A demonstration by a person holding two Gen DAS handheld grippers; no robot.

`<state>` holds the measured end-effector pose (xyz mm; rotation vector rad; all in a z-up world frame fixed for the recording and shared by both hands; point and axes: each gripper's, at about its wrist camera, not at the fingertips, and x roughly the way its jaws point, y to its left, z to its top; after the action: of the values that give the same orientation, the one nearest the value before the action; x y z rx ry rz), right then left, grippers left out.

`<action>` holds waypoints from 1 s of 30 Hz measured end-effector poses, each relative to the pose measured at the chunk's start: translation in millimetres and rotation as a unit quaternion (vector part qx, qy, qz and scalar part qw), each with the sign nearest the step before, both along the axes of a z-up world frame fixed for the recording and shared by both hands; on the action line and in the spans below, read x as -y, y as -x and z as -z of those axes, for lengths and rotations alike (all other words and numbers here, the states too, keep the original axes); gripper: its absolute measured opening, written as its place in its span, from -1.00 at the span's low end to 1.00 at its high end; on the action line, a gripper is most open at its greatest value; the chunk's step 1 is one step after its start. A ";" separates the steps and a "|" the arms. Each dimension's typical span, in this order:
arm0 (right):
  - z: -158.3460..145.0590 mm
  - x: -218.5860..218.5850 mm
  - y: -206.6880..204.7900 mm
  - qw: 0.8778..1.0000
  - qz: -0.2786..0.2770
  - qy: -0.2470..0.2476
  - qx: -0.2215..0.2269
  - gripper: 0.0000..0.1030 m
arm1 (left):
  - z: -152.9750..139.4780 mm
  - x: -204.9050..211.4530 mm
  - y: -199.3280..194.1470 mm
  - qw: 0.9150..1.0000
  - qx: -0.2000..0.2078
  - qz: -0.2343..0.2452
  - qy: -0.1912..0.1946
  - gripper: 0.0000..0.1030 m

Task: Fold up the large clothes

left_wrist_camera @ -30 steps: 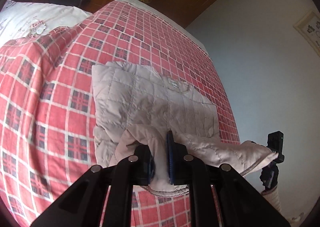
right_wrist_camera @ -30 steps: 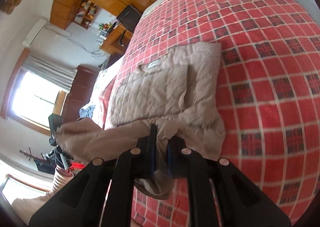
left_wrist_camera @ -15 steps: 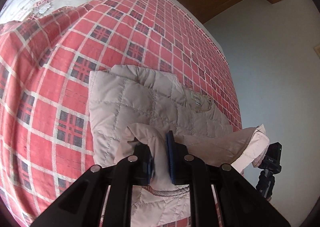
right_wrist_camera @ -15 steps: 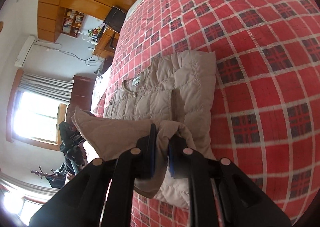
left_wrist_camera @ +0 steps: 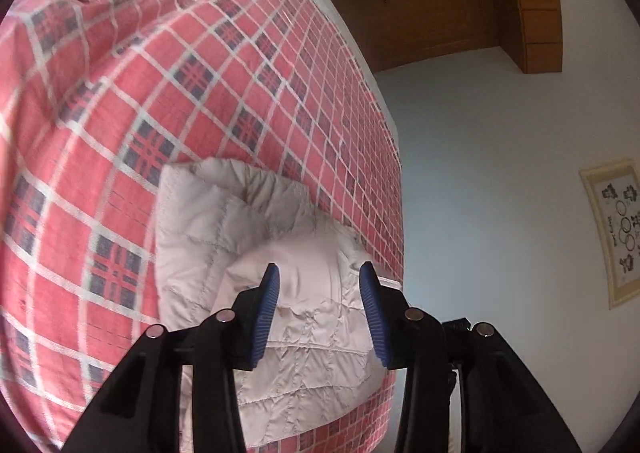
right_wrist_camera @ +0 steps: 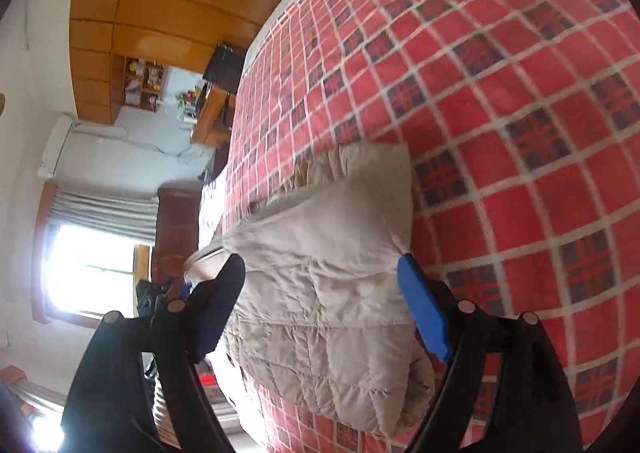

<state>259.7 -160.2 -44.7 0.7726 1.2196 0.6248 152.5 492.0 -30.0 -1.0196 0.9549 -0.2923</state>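
On the bed, near its edge, red plaid cover under everything. Beige quilted jacket lies folded over on itself, flat on the cover. Left gripper fingers spread wide, jacket beyond and between them, not pinched. Right gripper likewise spread, straddling the jacket, holding nothing.

Pale wall, wooden cabinets, bright curtained window.
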 end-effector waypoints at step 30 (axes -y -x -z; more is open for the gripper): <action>-16.9 -62.3 -30.0 0.981 -0.032 0.148 0.118 -0.76 | -24.7 69.5 -46.7 0.949 0.077 -0.010 -0.305 -0.90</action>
<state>289.7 -97.9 -27.8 0.3987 1.0891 0.5556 199.2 422.5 -5.3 -0.4302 0.8156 -0.0464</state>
